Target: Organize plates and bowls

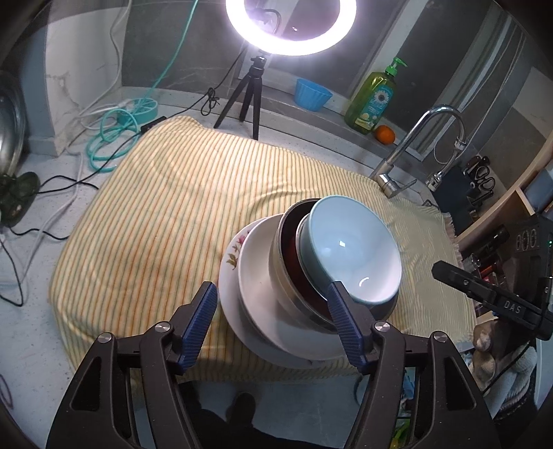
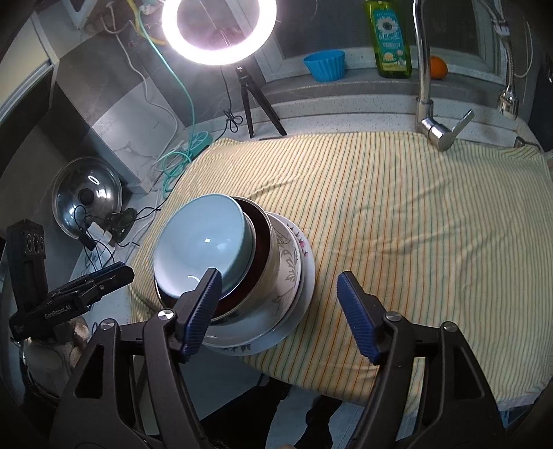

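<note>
Currently, your left gripper (image 1: 273, 307) and right gripper (image 2: 278, 300) gape empty beside the tilted pale-blue ceramic bowl (image 1: 352, 252), nested in stacked dishes on the yellow striped cloth (image 1: 166, 207); a nudge could slide it off.

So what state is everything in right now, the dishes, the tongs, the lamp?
Light blue bowl: top of stack, tilted.
Metal bowl: nested under it.
Plates: stacked at bottom on striped cloth.
Left tongs: open, empty.
Right tongs: open, empty.
Ring light: on.

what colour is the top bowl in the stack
The top bowl is pale blue, seen best in the right wrist view.
</note>
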Demonstrator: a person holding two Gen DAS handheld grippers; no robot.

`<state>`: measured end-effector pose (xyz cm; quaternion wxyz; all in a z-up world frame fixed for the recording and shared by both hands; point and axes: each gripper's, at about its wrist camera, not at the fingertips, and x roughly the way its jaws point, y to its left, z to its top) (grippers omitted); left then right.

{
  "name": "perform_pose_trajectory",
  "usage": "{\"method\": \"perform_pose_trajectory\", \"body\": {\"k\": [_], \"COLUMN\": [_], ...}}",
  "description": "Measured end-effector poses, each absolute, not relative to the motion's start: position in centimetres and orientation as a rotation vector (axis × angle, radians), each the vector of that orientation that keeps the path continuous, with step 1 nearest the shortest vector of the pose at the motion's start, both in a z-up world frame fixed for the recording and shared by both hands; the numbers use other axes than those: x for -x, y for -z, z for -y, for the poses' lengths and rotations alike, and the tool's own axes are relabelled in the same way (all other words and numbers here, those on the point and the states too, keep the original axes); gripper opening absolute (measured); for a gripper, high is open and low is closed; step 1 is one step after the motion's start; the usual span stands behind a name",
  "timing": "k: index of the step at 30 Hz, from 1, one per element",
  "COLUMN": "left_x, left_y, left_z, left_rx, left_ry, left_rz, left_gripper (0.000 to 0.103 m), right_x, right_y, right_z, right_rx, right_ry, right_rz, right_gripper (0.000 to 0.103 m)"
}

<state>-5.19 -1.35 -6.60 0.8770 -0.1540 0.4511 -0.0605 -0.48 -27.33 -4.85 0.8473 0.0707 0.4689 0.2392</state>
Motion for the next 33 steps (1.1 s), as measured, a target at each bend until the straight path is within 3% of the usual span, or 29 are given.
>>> {"method": "perform_pose_trajectory", "body": {"k": [5,11,33], "left_x": [6.1,7.3,8.5], "left_y": [5.4,3.9,3.4], "left_z": [3.2,5.2,6.3], "left_rx": [0.221,0.148,0.141], "left_ry": [0.114,0.108,0.095], "left_rz": [-0.913,-0.862,-0.852], "left_gripper": [0.067,0.081,0.081], "right_x": [2.0,3.7,5.8], "right_y": [3.6,2.2,2.3], "right_z": [27.2,26.8,27.3], "right_rx": [-0.121,-0.070,-0.095], "right_ry": [-0.518,-0.524,-0.494], "right_rz": [-0.939,-0.878,-0.858], "right_gripper": [0.076,0.084,0.088]}}
